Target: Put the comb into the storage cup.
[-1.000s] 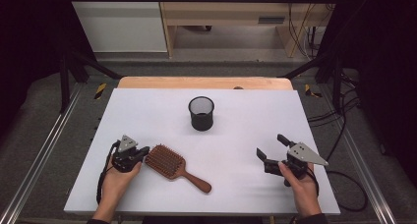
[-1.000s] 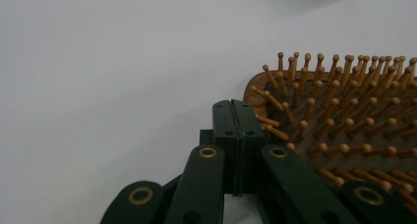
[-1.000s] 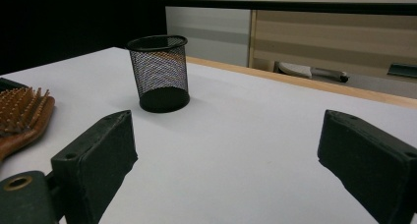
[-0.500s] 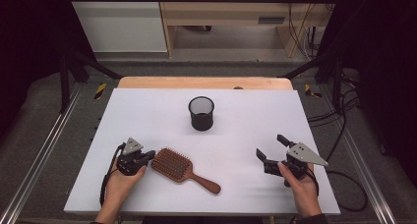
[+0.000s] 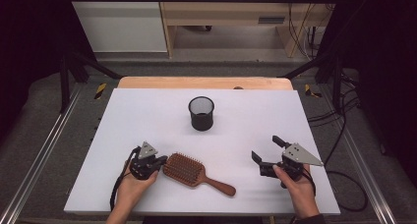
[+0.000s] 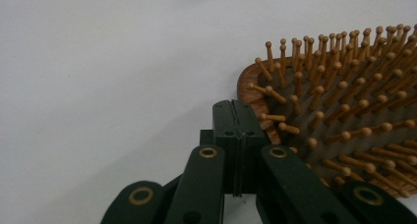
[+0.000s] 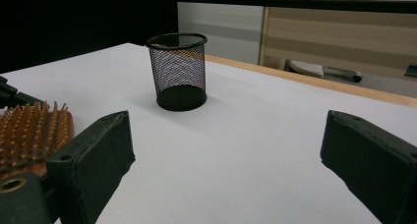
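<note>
On the white table (image 5: 147, 111) lies a brown wooden hairbrush (image 5: 189, 169), bristles up. Its wide head is on the left and its thin handle points to the right, toward the near edge of the table.

At the left end of the brush sits the left gripper (image 5: 156, 163), held in the person's left hand (image 5: 129, 189). Its two black jaws are pressed flat together with nothing between them. From the left gripper view, the closed tips (image 6: 237, 117) are right up against the rounded rim of the hairbrush (image 6: 344, 116), beside the first wooden pins. I cannot tell if they really touch the rim.

Over on the right side of the table, well apart from the brush, the person's right hand (image 5: 301, 189) holds the right gripper (image 5: 267, 149). Its jaws stand wide apart and hold nothing. From the right gripper view, its two black jaws sit far to each side, with bare table between them.

A black mesh cup (image 5: 201, 113) stands upright near the middle of the table, farther back than both grippers. It also shows in the right gripper view (image 7: 177, 70), beyond the jaws, with the brush head (image 7: 30, 130) low at the left.
</note>
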Demonstrator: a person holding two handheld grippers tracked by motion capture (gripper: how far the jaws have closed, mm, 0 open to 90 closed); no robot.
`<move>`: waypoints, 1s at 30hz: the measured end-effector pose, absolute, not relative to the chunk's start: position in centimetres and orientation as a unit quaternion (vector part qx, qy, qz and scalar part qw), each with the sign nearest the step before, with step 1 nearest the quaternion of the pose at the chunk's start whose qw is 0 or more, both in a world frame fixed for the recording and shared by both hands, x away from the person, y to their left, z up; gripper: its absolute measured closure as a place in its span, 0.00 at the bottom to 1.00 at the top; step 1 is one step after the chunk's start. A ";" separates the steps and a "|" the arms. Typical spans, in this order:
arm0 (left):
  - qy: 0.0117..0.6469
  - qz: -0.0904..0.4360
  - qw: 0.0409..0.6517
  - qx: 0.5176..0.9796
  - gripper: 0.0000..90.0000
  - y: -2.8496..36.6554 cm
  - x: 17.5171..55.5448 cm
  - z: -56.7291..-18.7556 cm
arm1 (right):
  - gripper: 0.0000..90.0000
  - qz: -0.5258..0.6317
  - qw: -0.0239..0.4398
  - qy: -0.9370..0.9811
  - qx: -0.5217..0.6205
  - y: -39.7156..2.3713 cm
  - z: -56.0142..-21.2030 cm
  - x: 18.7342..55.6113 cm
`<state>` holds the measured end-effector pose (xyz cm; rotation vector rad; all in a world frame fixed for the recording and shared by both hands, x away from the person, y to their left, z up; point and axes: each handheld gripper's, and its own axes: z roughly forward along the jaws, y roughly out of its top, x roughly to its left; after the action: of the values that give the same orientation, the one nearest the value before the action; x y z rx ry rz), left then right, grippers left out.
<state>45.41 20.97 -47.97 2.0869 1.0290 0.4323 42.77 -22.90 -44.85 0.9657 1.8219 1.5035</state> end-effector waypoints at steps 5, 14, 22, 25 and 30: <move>0.395 0.167 0.373 0.823 1.00 20.0 45.3 -48.2 | 0.07 0.567 0.291 0.679 0.365 -23.1 -44.8 42.7; 0.384 0.162 0.374 0.829 1.00 19.0 44.8 -48.0 | 0.06 0.565 0.291 0.678 0.371 -23.1 -44.7 42.7; 0.385 0.154 0.384 0.825 1.00 18.5 44.6 -47.9 | 0.10 0.557 0.276 0.679 0.390 -23.2 -44.6 42.5; 0.376 0.153 0.378 0.832 1.00 17.9 44.4 -48.0 | 0.10 0.558 0.270 0.678 0.395 -23.1 -44.5 42.5; 0.365 0.149 0.378 0.838 1.00 16.9 44.2 -48.1 | 0.10 0.556 0.266 0.682 0.394 -22.8 -44.6 42.6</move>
<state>44.16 16.95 -48.14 2.1406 0.9333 0.3813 42.57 -22.84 -44.56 1.0635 1.8423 1.5001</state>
